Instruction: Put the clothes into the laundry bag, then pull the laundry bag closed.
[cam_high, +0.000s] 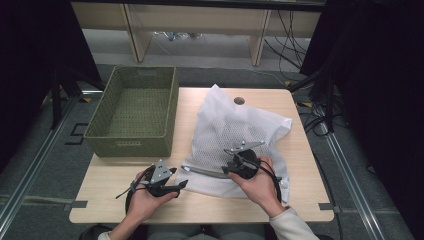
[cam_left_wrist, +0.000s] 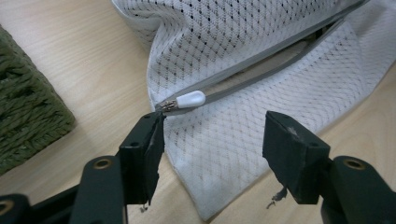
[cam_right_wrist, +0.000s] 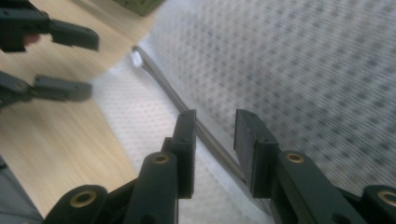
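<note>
A white mesh bag (cam_high: 235, 125) lies on the wooden table (cam_high: 300, 200), its grey zipper (cam_high: 202, 171) running along the near edge. In the left gripper view the zipper is partly undone, with the white pull (cam_left_wrist: 191, 98) at its end just past my jaws. My left gripper (cam_left_wrist: 210, 135) stands open over the bag's corner, holding nothing; in the high view the left gripper (cam_high: 181, 184) sits left of the bag. My right gripper (cam_right_wrist: 215, 135) is open, its jaws straddling the zipper (cam_right_wrist: 163, 88) without pressing it. The right gripper (cam_high: 226, 170) rests on the bag.
A green woven basket (cam_high: 135, 110) stands on the table's far left, with nothing in it. Bare table lies in front of the bag and right of it. A round hole (cam_high: 239, 100) marks the table's far edge. Cables run on the floor at the right.
</note>
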